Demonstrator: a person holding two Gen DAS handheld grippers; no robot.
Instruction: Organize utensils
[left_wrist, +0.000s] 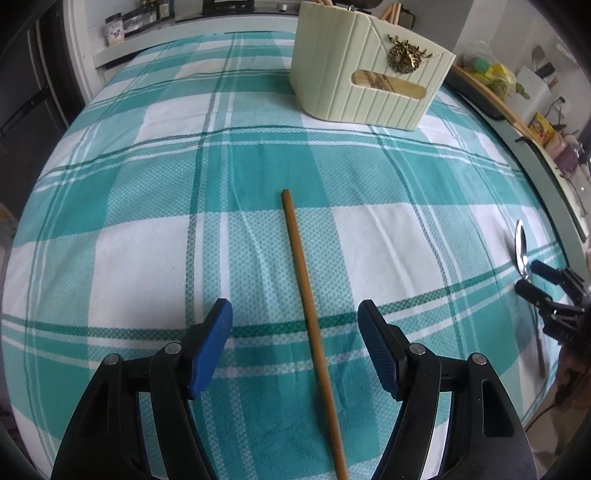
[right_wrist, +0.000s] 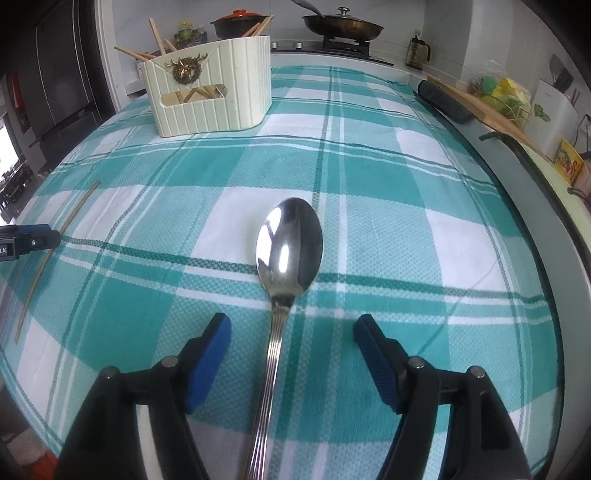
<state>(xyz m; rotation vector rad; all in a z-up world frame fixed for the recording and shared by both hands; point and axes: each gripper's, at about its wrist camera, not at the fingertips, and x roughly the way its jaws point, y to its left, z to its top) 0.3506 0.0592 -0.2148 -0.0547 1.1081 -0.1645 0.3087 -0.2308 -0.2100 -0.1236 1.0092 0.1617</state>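
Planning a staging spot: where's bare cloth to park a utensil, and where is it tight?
Free: the wide checked cloth between the spoon and the cream holder, and the stretch between spoon and chopstick. Tight: inside each open gripper, left straddling the chopstick, right straddling the spoon handle.

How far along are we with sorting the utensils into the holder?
Done: several chopsticks already stand in the cream holder. In hand: nothing gripped; the left gripper is open astride a lone chopstick, the right gripper open astride the spoon. Left: both still lie on the checked cloth.
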